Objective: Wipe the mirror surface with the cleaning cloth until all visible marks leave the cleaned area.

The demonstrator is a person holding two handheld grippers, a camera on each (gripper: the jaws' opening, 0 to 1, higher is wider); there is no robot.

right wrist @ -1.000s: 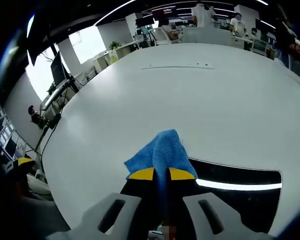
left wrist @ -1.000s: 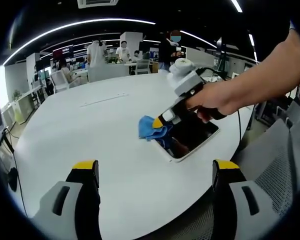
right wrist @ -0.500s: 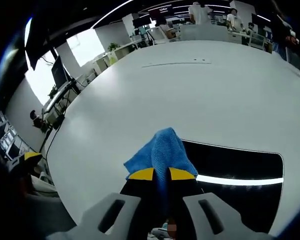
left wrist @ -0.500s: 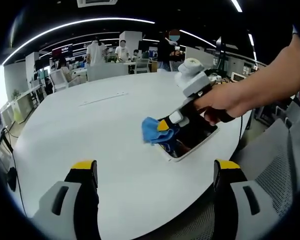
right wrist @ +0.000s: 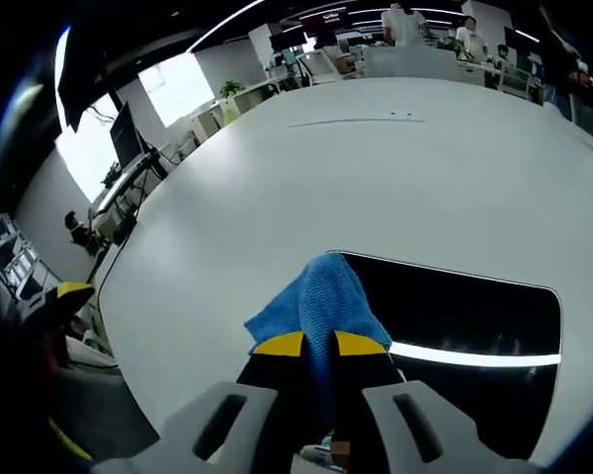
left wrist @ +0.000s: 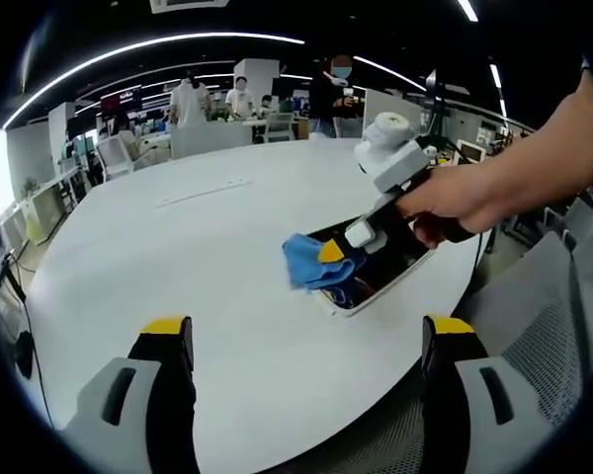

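Right gripper: my jaws are clamped on the blue cleaning cloth, which bunches up between the yellow tips.
Cloth: pressed on the near end of the mirror, overlapping its edge.
Mirror: lies flat on the white table, dark glass with a bright light strip reflected in it.
Left gripper: my jaws stand wide apart and hold nothing, low over the table edge.
Left gripper view: shows my hand gripping the right tool, the cloth at the mirror's end, people standing far behind.
Right gripper view: shows the reflection close up.
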